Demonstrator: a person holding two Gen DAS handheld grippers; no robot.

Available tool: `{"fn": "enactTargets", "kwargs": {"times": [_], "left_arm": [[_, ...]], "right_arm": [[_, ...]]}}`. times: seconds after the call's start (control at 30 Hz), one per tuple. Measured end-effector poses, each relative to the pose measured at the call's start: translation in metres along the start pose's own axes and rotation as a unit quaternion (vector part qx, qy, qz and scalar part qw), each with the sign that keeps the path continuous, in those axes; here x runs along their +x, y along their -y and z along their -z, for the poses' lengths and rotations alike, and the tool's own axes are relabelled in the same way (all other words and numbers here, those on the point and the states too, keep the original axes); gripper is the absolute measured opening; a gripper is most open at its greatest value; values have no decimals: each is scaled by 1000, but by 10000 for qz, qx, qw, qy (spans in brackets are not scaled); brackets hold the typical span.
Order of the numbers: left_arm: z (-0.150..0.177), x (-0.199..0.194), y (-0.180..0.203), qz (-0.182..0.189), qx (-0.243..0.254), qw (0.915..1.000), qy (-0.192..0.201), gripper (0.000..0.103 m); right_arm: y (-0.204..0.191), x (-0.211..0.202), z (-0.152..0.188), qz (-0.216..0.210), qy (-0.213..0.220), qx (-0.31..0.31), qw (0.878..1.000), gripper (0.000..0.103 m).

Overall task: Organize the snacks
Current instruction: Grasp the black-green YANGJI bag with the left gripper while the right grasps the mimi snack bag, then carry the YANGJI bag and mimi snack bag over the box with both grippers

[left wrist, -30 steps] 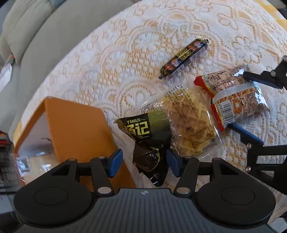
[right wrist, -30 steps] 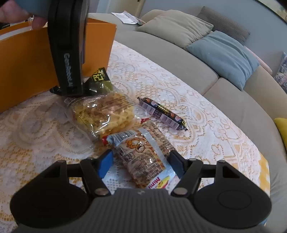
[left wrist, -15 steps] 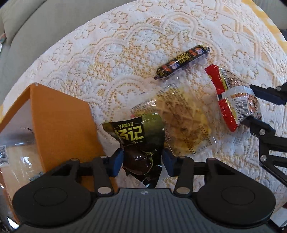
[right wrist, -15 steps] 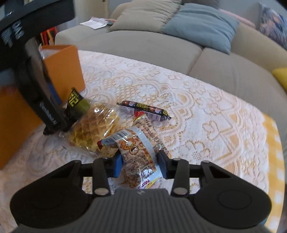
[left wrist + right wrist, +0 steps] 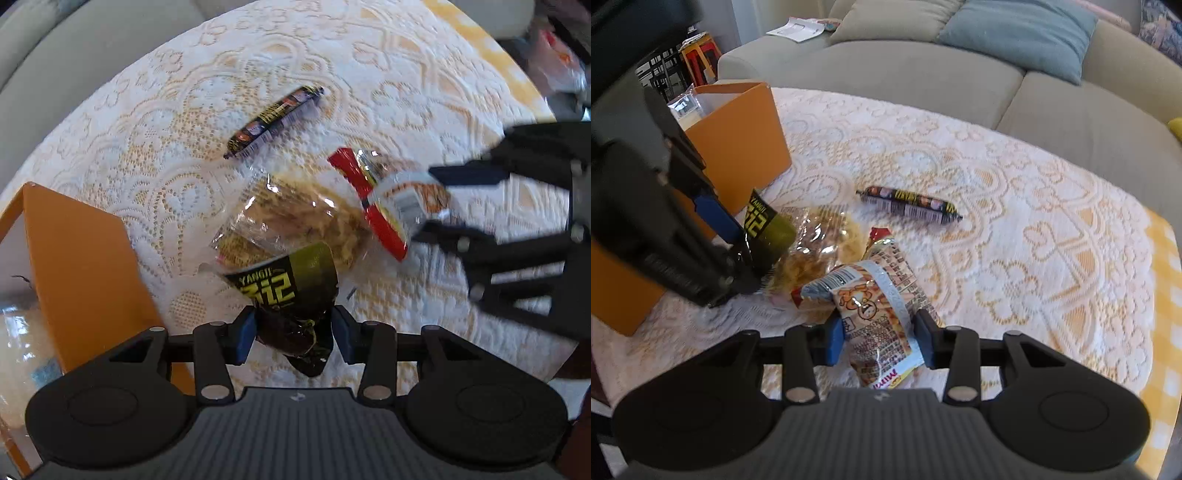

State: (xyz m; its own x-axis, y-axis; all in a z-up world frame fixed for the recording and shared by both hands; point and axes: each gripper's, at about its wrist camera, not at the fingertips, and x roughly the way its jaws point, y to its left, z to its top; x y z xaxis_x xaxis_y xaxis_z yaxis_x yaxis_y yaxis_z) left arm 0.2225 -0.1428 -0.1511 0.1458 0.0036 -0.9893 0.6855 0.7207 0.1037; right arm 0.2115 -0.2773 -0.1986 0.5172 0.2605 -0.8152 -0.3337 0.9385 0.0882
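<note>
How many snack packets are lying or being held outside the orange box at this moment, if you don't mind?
4: the dark packet in the left gripper, the biscuit packet in the right gripper, the clear packet between them, the sausage stick beyond.

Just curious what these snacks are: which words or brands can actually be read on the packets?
"YANGJI": black-and-green packet, above large yellow characters.
"mini", partly hidden: biscuit packet.
Sausage stick: print too blurred.
Clear waffle bag: nothing legible.
</note>
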Motion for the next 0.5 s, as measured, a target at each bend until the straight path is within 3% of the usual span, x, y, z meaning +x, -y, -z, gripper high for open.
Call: {"fn": "enactTargets", "kwargs": {"times": [0.07, 0.13, 0.2, 0.3, 0.5], "left_arm": [[6, 3, 9, -350, 245, 9991, 82, 55], [12, 7, 13, -425, 372, 9984, 88, 63], [14, 11, 14, -483, 440, 9978, 84, 64], [16, 11, 24, -623, 591, 9961, 216, 66], [13, 24, 37, -836, 808, 9928, 304, 70]], "right_arm": [[2, 0, 2, -49, -1, 15, 10000, 39], [2, 1, 3, -67, 1, 21, 10000, 39], [0, 2, 3, -64, -1, -80, 9999, 40], [-8, 8, 5, -50, -68, -430, 9990, 46], [-26, 17, 15, 68, -29, -1260, 9920, 68]]}}
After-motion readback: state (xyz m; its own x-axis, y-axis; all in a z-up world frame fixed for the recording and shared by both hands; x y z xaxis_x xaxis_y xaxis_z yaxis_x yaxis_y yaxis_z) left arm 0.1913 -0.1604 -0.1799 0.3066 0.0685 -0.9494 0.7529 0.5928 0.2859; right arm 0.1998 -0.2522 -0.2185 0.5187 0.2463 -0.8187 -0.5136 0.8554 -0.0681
